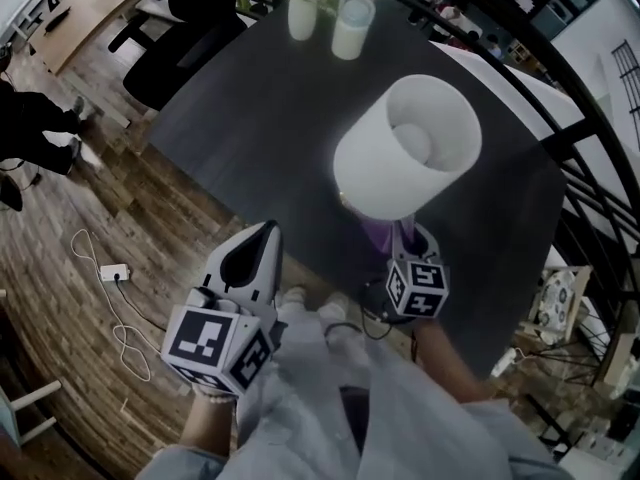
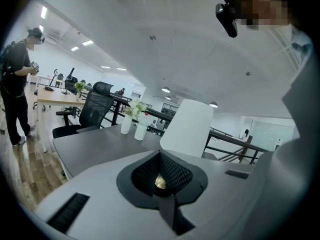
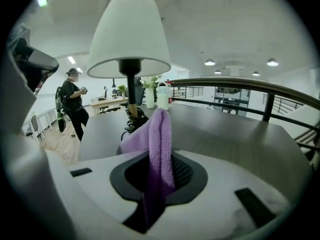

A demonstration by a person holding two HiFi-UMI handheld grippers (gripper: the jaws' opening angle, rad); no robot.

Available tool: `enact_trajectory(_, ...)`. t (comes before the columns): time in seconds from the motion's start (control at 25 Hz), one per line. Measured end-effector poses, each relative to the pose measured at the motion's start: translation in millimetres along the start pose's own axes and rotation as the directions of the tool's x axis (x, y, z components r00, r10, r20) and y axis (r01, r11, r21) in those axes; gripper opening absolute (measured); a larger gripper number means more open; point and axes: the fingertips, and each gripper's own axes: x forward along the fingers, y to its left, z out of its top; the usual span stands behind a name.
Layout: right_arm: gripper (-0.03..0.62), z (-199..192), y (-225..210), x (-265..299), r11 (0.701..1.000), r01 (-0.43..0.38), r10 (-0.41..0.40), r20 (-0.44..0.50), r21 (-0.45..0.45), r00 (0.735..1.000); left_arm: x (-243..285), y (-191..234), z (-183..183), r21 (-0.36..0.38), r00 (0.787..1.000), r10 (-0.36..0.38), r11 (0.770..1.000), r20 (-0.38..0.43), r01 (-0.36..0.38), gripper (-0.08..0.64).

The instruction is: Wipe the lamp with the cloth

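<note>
- Dark grey table fills the middle of my head view, with wood floor to its left and a black railing along its right.
- On the near right part of the table stands the lamp, upright, with a white shade on a dark stem.
- A purple cloth is bunched below the shade and reaches toward the foot of the stem; I cannot tell whether it touches.
- I have the right gripper clenched on that cloth, low and just near of the lamp.
- I hold the left gripper off the table's near edge, well left of the lamp, with its jaws pressed together on nothing.
- At the far edge stand a vase with flowers and a white bottle, close together.
- Beyond the far left corner sits a black office chair.
- A power strip with a looping white cable lies on the floor at left.
- A person stands in the far background.
</note>
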Motion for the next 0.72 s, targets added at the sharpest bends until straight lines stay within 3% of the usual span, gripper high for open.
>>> enact_trajectory(0.36, 0.049, 8, -54, -32, 0.995, 0.085, -0.085, -0.011, 0.056, 0.996, 11, -29, 8, 0.042, 0.999, -0.043, 0.998, 0.002, 0.043, 0.012)
enact_trajectory(0.52, 0.049, 19, -54, -49, 0.998, 0.063, -0.063, -0.023, 0.028, 0.998, 14, -38, 12, 0.064, 0.998, -0.057, 0.996, 0.011, 0.056, 0.012)
enact_trajectory(0.72, 0.049, 49, -49, -74, 0.998, 0.015, -0.017, 0.046, 0.060, 0.999, 17, -52, 16, 0.090, 0.998, -0.064, 0.994, -0.005, 0.064, 0.012)
